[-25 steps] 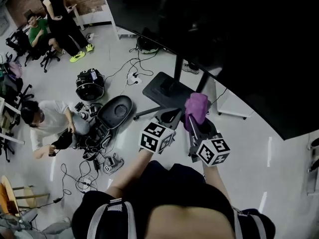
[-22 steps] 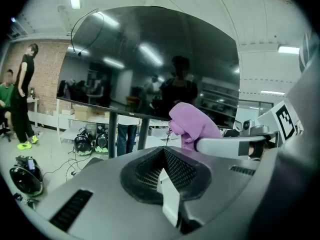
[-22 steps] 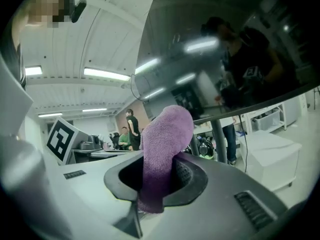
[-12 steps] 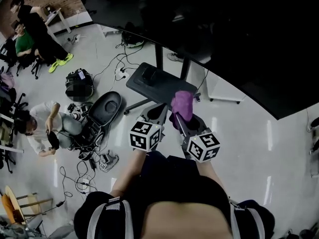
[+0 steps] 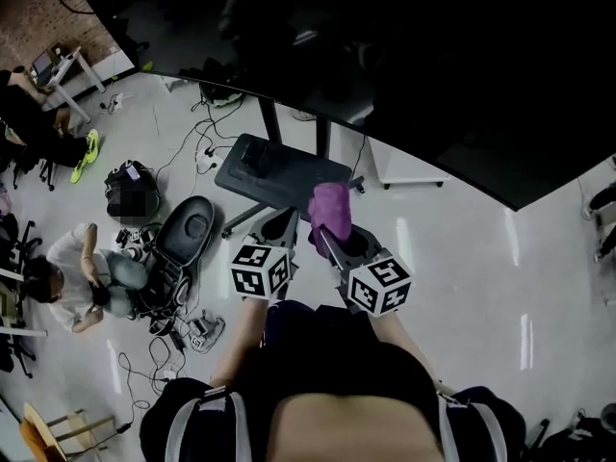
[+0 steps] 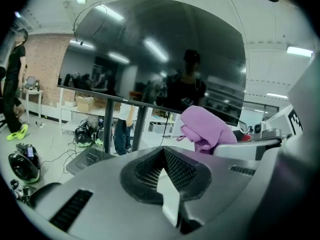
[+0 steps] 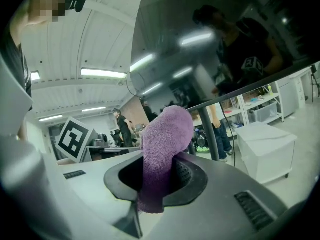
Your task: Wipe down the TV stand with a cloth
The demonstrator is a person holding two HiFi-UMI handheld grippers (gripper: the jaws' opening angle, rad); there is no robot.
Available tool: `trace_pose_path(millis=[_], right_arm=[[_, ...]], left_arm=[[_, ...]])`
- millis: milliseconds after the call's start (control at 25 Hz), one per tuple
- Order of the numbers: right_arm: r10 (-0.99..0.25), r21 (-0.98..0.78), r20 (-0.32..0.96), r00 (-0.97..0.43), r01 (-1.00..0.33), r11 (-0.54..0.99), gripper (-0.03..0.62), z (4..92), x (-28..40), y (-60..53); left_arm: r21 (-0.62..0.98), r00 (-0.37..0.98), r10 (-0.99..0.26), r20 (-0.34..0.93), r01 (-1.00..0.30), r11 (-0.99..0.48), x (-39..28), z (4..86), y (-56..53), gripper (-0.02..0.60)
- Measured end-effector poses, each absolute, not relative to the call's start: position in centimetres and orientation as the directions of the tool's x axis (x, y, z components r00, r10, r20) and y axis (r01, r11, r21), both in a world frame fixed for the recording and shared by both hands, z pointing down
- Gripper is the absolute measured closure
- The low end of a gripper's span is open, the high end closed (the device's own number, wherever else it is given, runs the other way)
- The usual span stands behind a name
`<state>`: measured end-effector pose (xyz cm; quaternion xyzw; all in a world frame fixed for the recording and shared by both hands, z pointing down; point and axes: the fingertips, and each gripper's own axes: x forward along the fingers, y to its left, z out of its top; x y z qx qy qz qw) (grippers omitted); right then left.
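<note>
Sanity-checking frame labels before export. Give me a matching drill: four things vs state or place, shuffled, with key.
Things
1. purple cloth
2. left gripper
3. stand base
4. TV screen

States or places
A. flat dark plate on the floor
B. fingers together, nothing between them
C. large, black, glossy
D. clamped in the right gripper, sticking up past its fingers

Pairs: 1-D, 2-B, 3-A, 4-C
</note>
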<state>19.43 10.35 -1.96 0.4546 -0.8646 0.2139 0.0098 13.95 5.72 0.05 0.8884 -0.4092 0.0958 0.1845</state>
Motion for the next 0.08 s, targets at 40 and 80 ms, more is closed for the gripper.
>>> trace_pose_path(millis=[40, 80], right_arm=[[-0.781, -0.367, 0.216, -0.586, -0.79, 0.491, 0.505, -1.64, 19.59, 10.34], [-0.779, -0.374, 0.221, -0.587, -0.789, 0.488, 0.505, -1.28, 19.74, 10.33]], left_arm=[[0.25, 0.643, -0.691, 0.329, -0.765, -0.593, 13.89, 0.42, 5.85, 0.577], [0.25, 0.64, -0.691, 0.338, -0.768, -0.589, 13.85, 0.83, 6.0, 0.577]])
